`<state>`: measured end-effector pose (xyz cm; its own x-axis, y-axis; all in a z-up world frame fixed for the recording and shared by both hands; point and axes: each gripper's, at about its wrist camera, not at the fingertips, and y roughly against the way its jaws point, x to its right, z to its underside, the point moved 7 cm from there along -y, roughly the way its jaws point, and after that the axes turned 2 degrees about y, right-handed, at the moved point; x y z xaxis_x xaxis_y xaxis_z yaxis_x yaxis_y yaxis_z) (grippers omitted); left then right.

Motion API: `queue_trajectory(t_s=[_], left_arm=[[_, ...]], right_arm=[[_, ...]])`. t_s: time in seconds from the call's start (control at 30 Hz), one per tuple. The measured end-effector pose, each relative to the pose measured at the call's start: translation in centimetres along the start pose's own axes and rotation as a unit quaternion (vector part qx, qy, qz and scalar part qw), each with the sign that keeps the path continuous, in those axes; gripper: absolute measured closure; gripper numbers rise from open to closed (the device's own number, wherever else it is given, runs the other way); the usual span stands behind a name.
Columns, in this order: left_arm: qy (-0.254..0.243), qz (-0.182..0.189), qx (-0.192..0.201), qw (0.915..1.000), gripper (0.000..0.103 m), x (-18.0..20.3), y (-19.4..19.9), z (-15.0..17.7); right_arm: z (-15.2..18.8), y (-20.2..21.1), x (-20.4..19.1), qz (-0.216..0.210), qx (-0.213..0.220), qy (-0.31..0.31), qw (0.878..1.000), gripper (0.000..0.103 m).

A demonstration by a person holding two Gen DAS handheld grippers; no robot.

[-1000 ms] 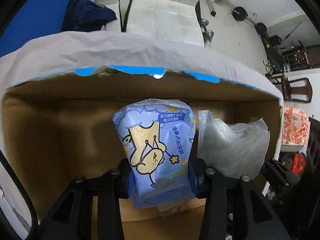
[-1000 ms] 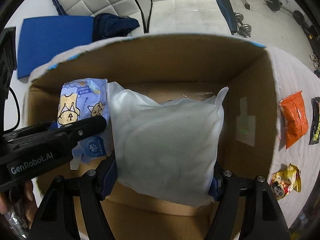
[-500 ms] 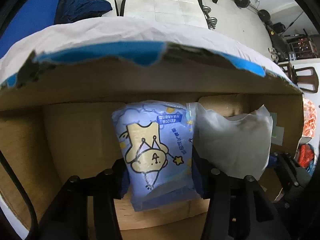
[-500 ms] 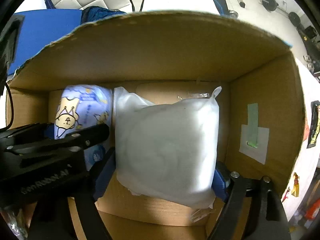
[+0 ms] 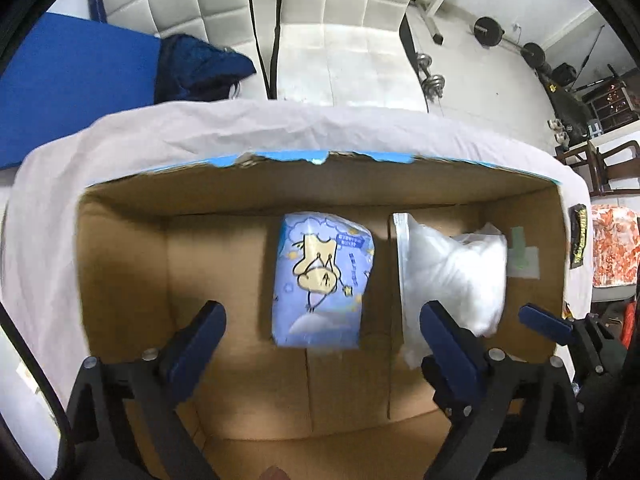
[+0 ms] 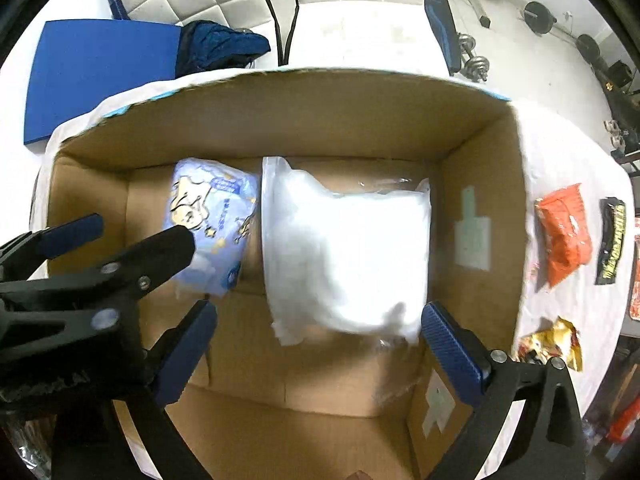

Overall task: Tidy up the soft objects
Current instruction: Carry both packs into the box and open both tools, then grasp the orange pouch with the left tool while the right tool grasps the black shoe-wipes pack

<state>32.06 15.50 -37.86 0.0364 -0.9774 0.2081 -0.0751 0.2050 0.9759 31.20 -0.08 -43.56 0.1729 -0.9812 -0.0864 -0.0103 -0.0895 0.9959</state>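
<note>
Cardboard box [image 5: 120, 264] on a cloth-covered table [image 5: 52, 208] holds two soft packs lying side by side on its floor: a blue cartoon-printed pack [image 5: 322, 280] near the centre of the left wrist view, and a white plastic-wrapped pack [image 6: 348, 252] at its 3 o'clock, the two close together but whether they touch cannot be told. Both tools hang over the open box with nothing between their fingers; the left gripper [image 5: 320, 320] is spread wide around the blue pack without touching it, and the right gripper [image 6: 316, 320] is likewise released, its blue pads either side of the white pack's near edge. The packs appear set close so the rest of the box floor, from 7 to 9 o'clock, stays free for more. Snack packets [image 6: 564, 232] lie outside on the table at 3 o'clock, apparently not part of the soft sorting.
</note>
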Motion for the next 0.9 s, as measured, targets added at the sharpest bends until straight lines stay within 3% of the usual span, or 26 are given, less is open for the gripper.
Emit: queue_trajectory(t_s=[0.2,0.47,0.7,0.9], left_arm=[[0.013,0.002,0.039,0.9992,0.003,0.4,3.3,2.0],[0.004,-0.056,0.112,0.9922,0.003,-0.3,7.9,5.5],[0.012,-0.066,0.155,0.9856,0.003,-0.9,12.7,9.2],[0.017,-0.055,0.167,0.9842,0.003,-0.7,15.5,12.0]], right_arm=[[1.9,3.7,-0.4,0.013,0.034,0.012,0.999,0.0],[6.7,9.1,-0.9,0.022,0.088,0.017,0.996,0.0],[11.7,13.8,-1.3,0.011,0.125,0.01,0.992,0.0],[14.8,17.2,-1.1,0.001,0.148,0.001,0.989,0.0]])
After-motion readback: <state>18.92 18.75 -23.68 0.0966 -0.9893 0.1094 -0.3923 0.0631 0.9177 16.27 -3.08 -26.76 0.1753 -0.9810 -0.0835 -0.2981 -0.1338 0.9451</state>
